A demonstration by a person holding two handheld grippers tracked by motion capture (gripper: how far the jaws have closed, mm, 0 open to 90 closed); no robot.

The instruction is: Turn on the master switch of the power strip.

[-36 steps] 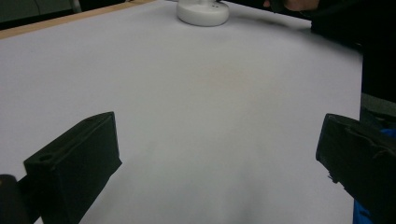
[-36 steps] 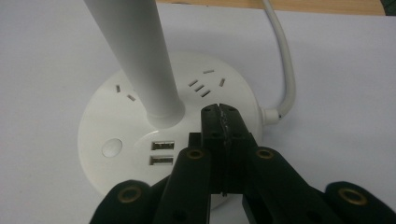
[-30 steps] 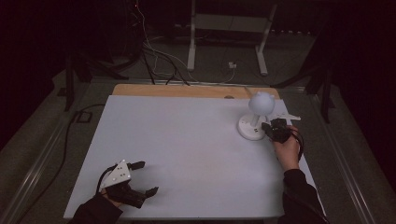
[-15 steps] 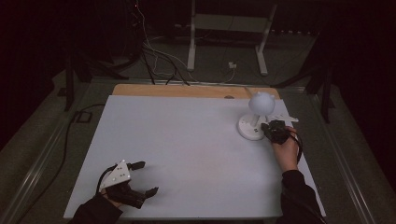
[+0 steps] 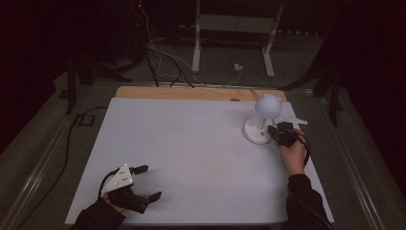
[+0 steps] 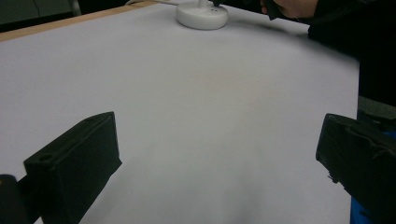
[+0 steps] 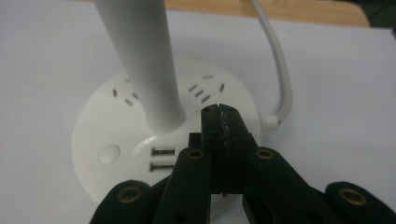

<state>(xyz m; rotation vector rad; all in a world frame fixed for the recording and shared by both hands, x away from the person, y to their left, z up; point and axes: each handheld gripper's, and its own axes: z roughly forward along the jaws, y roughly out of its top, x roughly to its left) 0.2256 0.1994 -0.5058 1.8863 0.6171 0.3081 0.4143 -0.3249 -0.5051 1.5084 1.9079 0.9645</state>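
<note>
Lamp at the worktop's far right, stem upright.
The lamp (image 5: 262,120) stands on its round base; the right gripper (image 7: 219,116) fingers, pressed together, rest over that base. The left gripper (image 5: 143,182), well apart, has fingers spread wide.

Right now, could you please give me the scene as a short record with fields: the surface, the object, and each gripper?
surface: white table top with a wooden strip along its far edge
object: white lamp, round base with sockets, two USB ports and a button, upright stem, round head, white cord at its side
right gripper: jaws shut with nothing between them, tip over the lamp base beside the stem
left gripper: jaws open, near the front left of the table, holding nothing
</note>
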